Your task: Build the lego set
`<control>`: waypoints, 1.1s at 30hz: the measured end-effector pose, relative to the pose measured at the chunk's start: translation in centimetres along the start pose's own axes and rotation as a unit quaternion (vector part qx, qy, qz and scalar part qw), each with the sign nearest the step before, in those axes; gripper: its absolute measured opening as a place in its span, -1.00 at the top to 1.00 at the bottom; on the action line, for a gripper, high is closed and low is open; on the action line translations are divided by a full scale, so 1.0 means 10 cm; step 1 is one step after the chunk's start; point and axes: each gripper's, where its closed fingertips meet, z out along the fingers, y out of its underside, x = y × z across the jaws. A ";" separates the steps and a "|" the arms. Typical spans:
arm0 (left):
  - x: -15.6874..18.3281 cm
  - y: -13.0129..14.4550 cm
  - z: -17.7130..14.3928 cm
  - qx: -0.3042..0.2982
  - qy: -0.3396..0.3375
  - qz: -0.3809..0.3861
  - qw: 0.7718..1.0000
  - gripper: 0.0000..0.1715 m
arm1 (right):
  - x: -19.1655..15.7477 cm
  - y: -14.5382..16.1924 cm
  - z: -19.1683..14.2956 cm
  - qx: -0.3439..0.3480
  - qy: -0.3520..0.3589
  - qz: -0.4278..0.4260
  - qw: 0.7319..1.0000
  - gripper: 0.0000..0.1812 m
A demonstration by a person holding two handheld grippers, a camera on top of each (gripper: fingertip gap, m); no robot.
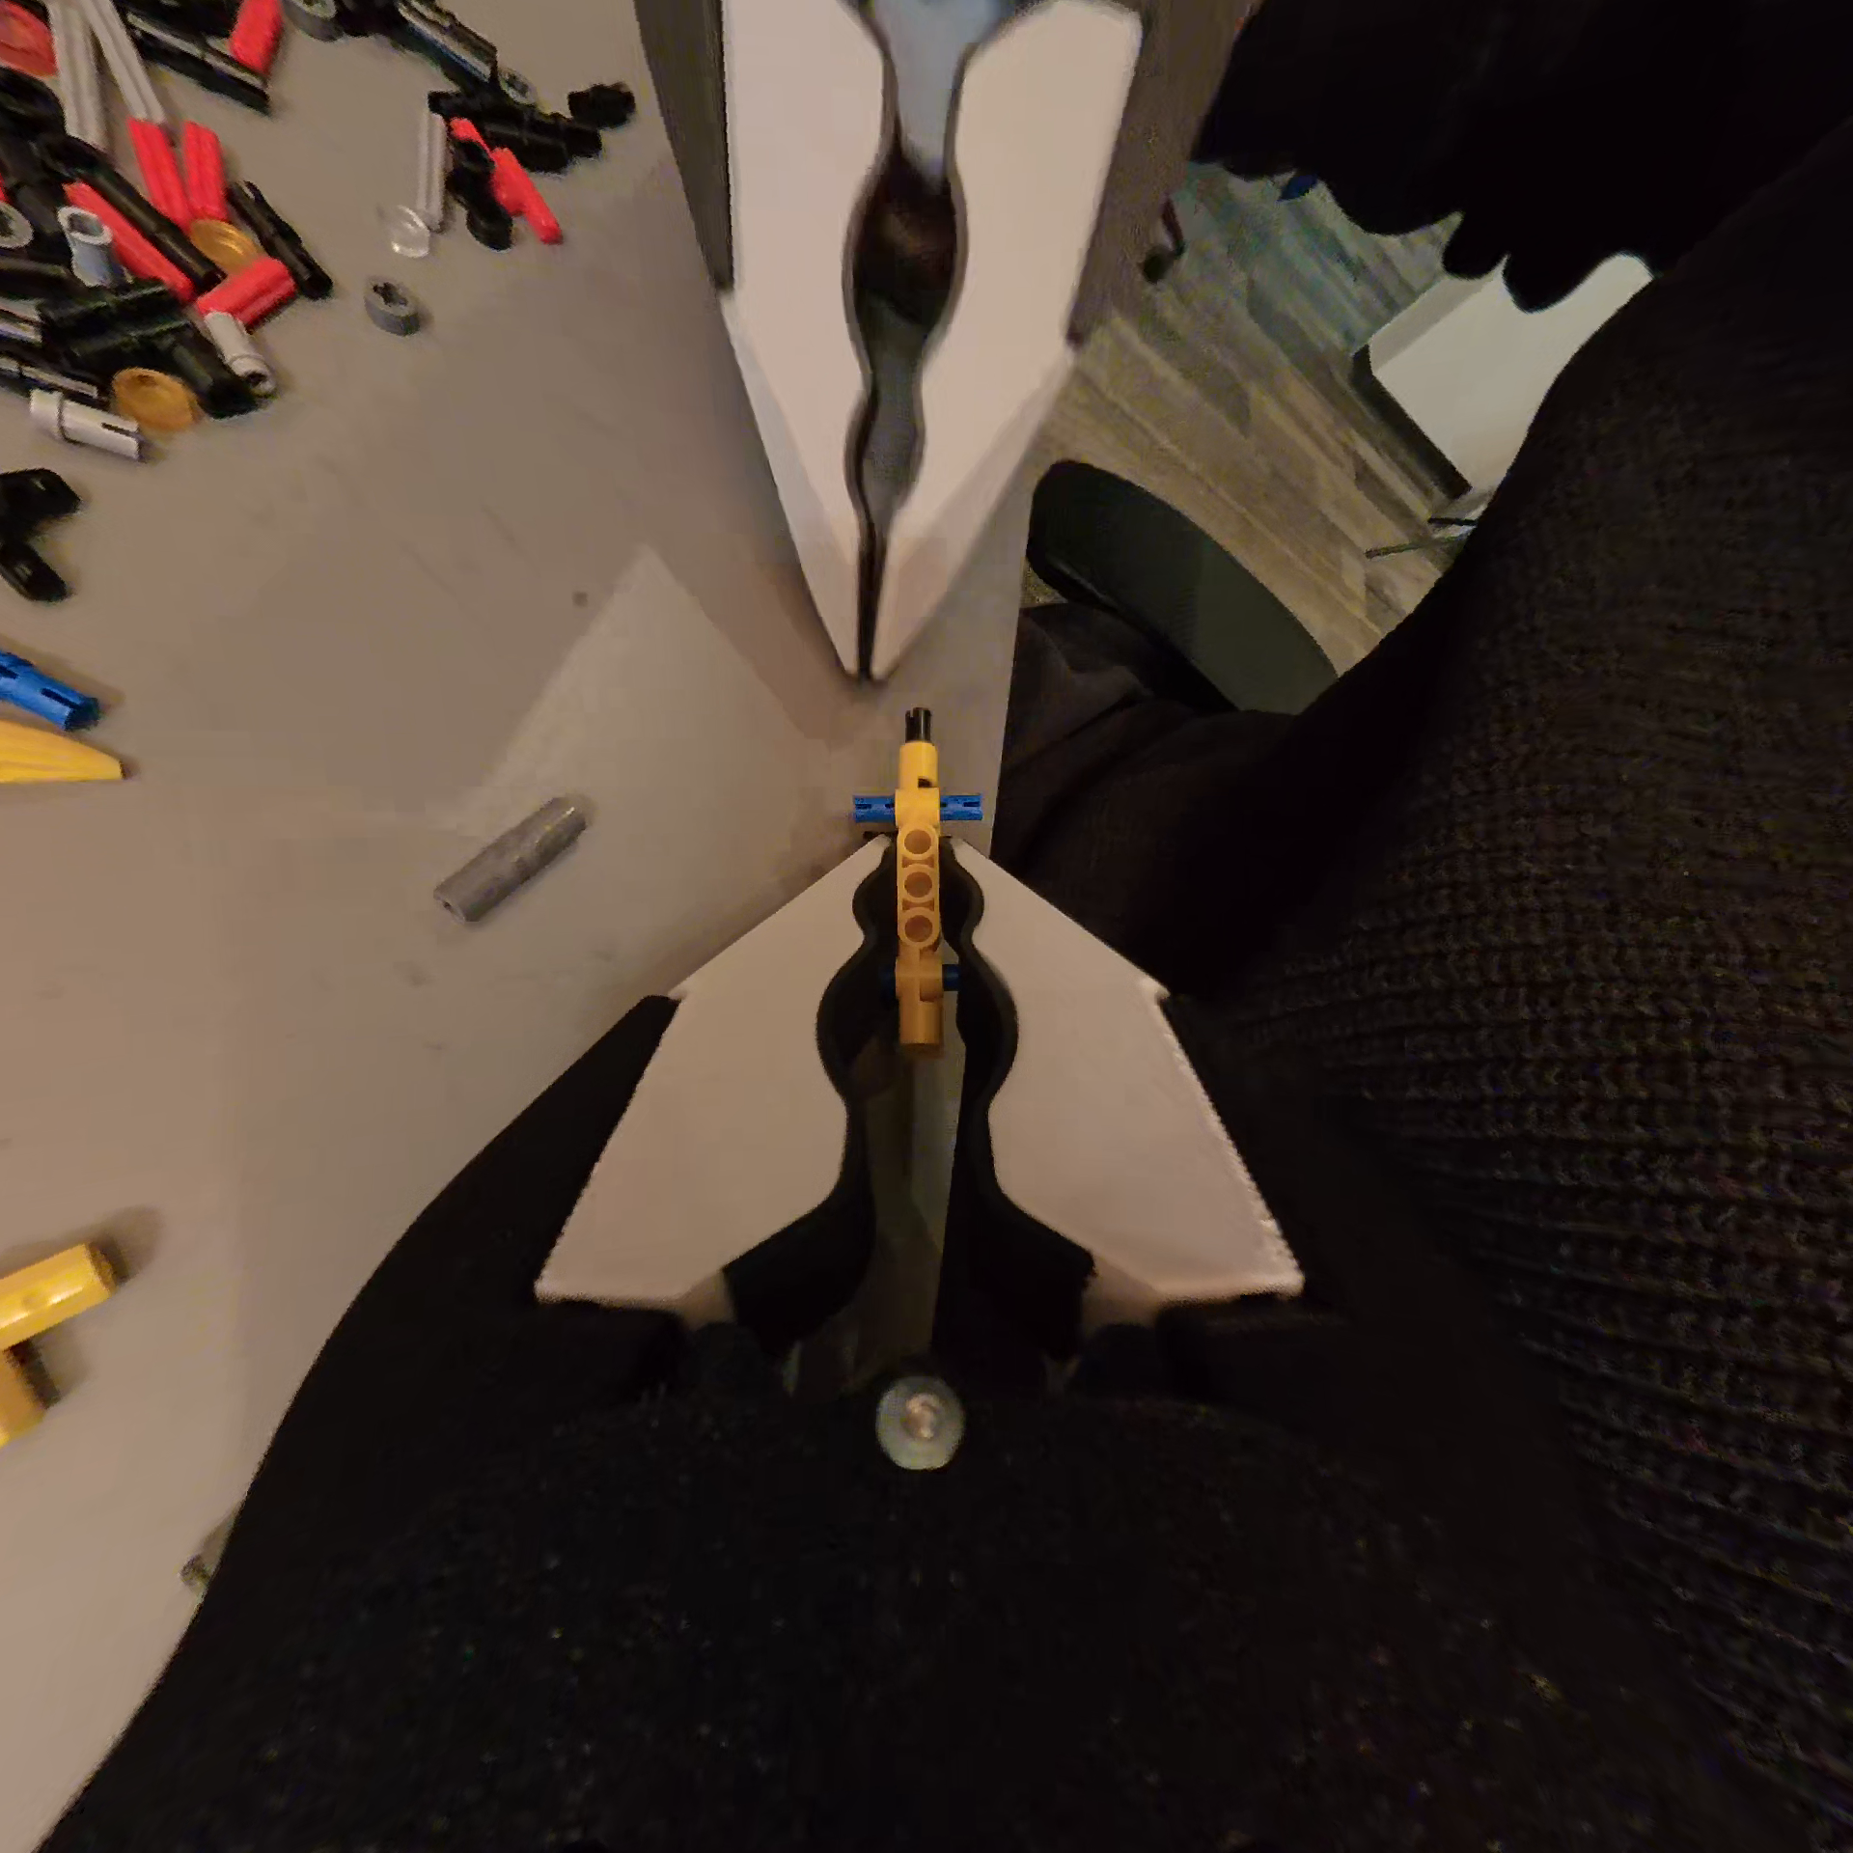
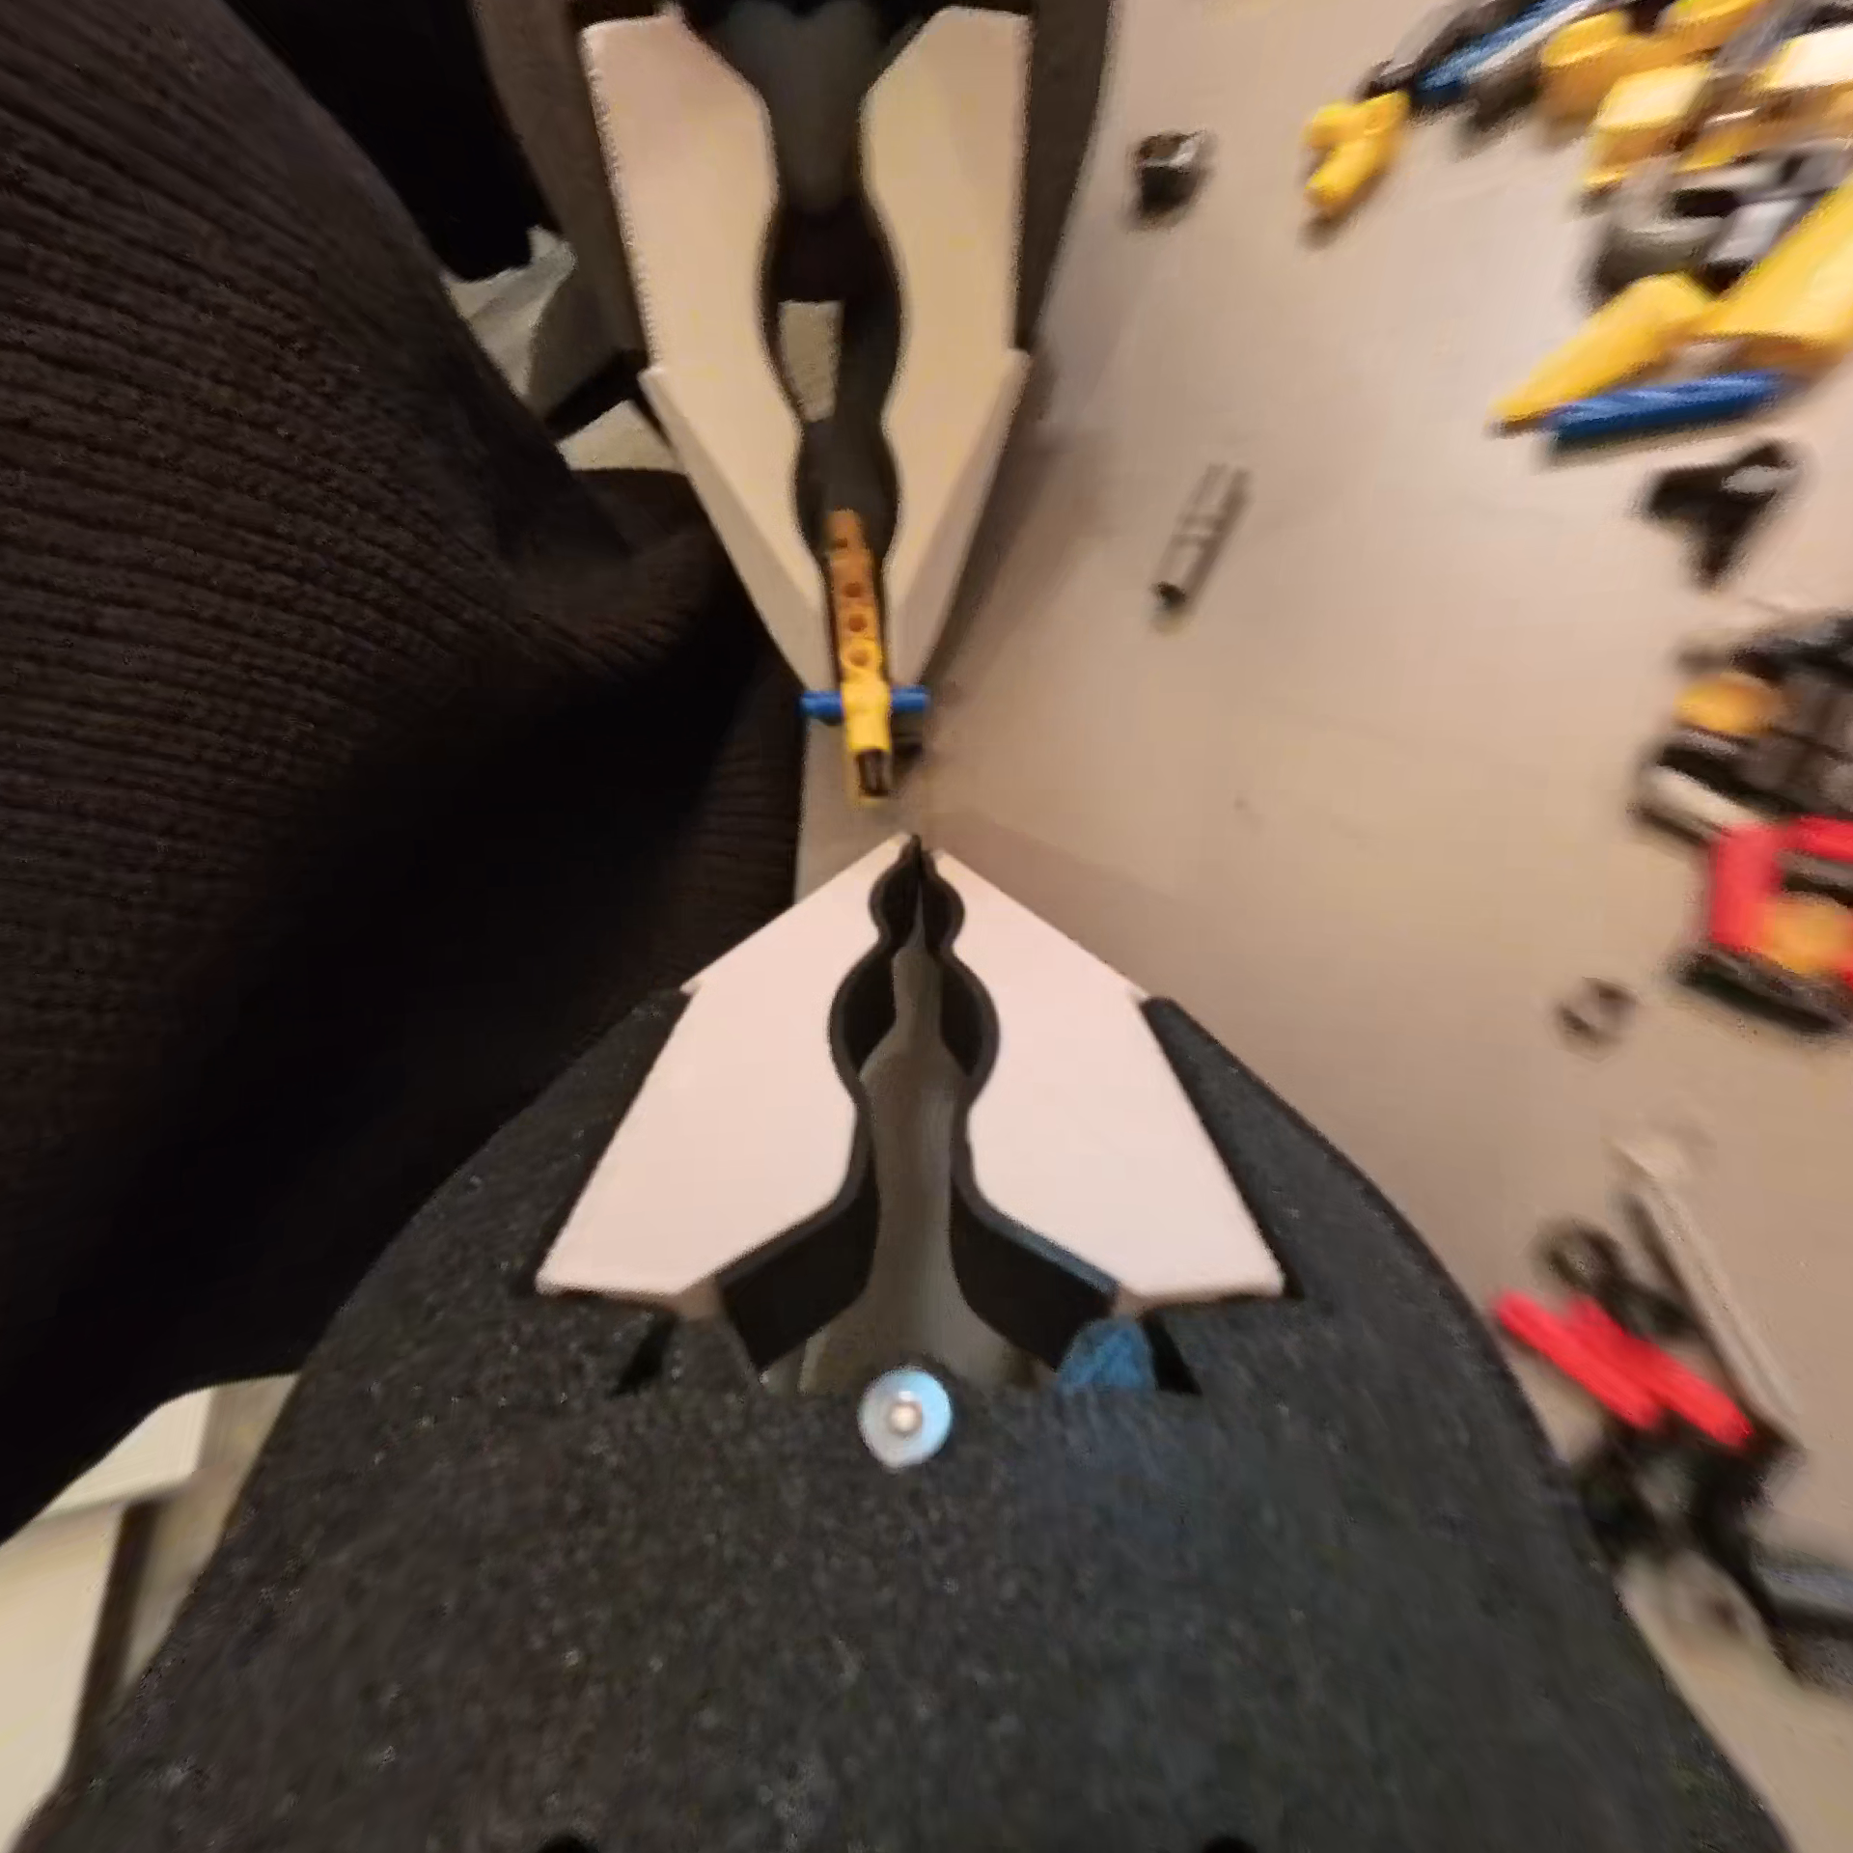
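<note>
My left gripper is shut on a yellow beam with holes. A blue pin crosses the beam just past the fingertips, and a black pin sticks out of its far end. My right gripper comes from the top, shut, its tips a short gap from the black pin. In the right wrist view my right gripper is shut with nothing seen between its fingers. It faces the left gripper, the yellow beam and the blue pin.
A grey connector piece lies on the grey table, and it also shows in the right wrist view. Red, black and grey parts are piled far left, and yellow and blue parts far right. A black knit sleeve borders the table edge. Only a small space, under 4 cm, lies between the two pairs of fingers.
</note>
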 end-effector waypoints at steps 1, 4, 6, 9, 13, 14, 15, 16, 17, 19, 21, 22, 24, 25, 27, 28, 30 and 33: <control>0.00 0.00 0.00 0.000 0.000 0.000 1.000 0.93 | 0.03 -0.02 -0.08 0.017 0.014 0.003 1.000 1.00; 0.00 0.00 0.00 0.000 0.000 0.000 1.000 0.93 | 0.07 -0.06 -0.26 0.055 0.060 0.001 0.997 1.00; 0.00 0.00 0.00 0.001 0.001 -0.002 1.000 0.93 | 0.08 -0.05 -0.33 0.071 0.094 -0.004 0.993 1.00; -0.02 -0.02 -0.01 0.006 -0.002 -0.009 1.000 0.93 | 0.04 -0.02 -0.39 0.089 0.131 -0.005 0.987 1.00; -0.04 -0.03 -0.02 0.011 -0.020 -0.001 1.000 0.93 | -0.07 -0.03 -0.47 0.131 0.158 0.006 0.979 1.00; -0.05 -0.03 -0.02 0.011 -0.027 0.006 1.000 0.93 | -0.11 -0.03 -0.48 0.143 0.160 0.011 0.977 1.00; -0.05 -0.03 -0.02 0.012 -0.035 0.013 0.999 0.92 | -0.17 -0.03 -0.49 0.153 0.162 0.015 0.975 1.00; -0.05 -0.02 -0.02 0.013 -0.043 0.020 0.999 0.92 | -0.23 -0.01 -0.47 0.157 0.163 0.017 0.974 1.00; -0.05 -0.02 -0.02 0.014 -0.049 0.026 0.998 0.92 | -0.28 0.03 -0.44 0.155 0.168 0.018 0.973 1.00; -0.03 -0.04 -0.03 0.022 -0.057 0.035 0.998 0.92 | -0.37 0.17 -0.31 0.131 0.185 0.021 0.974 0.93; -0.02 -0.05 -0.05 0.033 -0.062 0.038 0.997 0.93 | -0.44 0.38 -0.13 0.092 0.203 0.022 0.975 0.88; -0.02 -0.06 -0.06 0.039 -0.065 0.040 0.996 0.92 | -0.46 0.49 -0.04 0.074 0.212 0.022 0.974 0.87; -0.01 -0.07 -0.07 0.049 -0.075 0.046 0.995 0.92 | -0.51 0.66 0.14 0.056 0.224 0.027 0.973 0.87; -0.02 -0.08 -0.08 0.053 -0.082 0.049 0.994 0.92 | -0.54 0.72 0.23 0.057 0.227 0.032 0.972 0.87; -0.02 -0.08 -0.09 0.059 -0.096 0.057 0.992 0.92 | -0.59 0.81 0.40 0.057 0.231 0.038 0.971 0.85; -0.03 -0.07 -0.09 0.061 -0.102 0.059 0.991 0.92 | -0.61 0.85 0.48 0.051 0.235 0.039 0.970 0.82; -0.02 -0.06 -0.09 0.066 -0.109 0.062 0.990 0.92 | -0.68 0.96 0.63 0.024 0.241 0.037 0.969 0.78; -0.03 -0.03 -0.08 0.074 -0.114 0.057 0.989 0.92 | -0.99 1.01 0.87 0.016 0.167 0.062 0.984 0.85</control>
